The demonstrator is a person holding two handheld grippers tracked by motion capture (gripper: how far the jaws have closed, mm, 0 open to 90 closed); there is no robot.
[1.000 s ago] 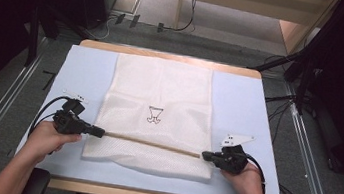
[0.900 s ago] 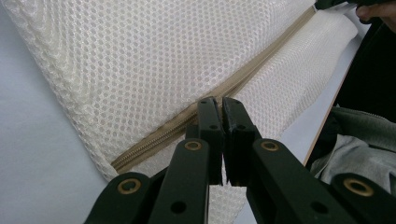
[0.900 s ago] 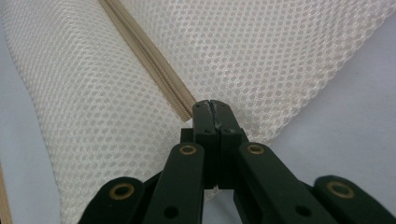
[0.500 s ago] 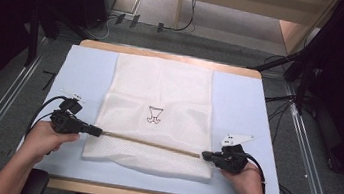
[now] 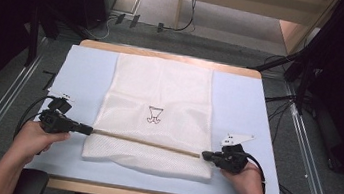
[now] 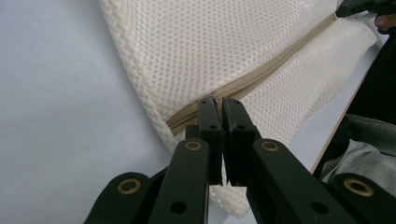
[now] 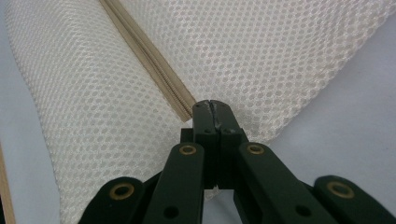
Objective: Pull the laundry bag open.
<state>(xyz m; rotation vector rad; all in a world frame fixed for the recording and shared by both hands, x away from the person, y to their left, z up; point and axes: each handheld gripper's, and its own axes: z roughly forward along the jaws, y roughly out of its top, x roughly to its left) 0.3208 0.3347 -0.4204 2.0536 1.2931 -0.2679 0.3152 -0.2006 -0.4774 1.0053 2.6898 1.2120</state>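
A white mesh bag [image 5: 160, 90] with a small black logo [image 5: 154, 115] lies flat on the light blue mat [image 5: 244, 106]. A tan zipper [image 5: 149, 143] runs across its near part, stretched straight between both grippers. My left gripper [image 5: 91, 129] is shut on the bag's left edge at the zipper end; in the left gripper view mesh [image 6: 201, 51] shows between the jaws of that gripper [image 6: 219, 105], beside the zipper [image 6: 280, 65]. My right gripper [image 5: 204, 155] is shut on the right edge, its tips [image 7: 211, 105] pinching mesh [image 7: 280, 51] at the zipper's end [image 7: 144, 51].
The mat covers a wooden table whose far edge [image 5: 165, 55] shows behind the bag. Metal rails [image 5: 305, 145] run along both sides on the floor, with cables [image 5: 179, 27] beyond the far edge. Bare mat lies left and right of the bag.
My left gripper has shifted slightly to the left and toward the near edge while still gripping the bag. The right gripper has stayed in place.
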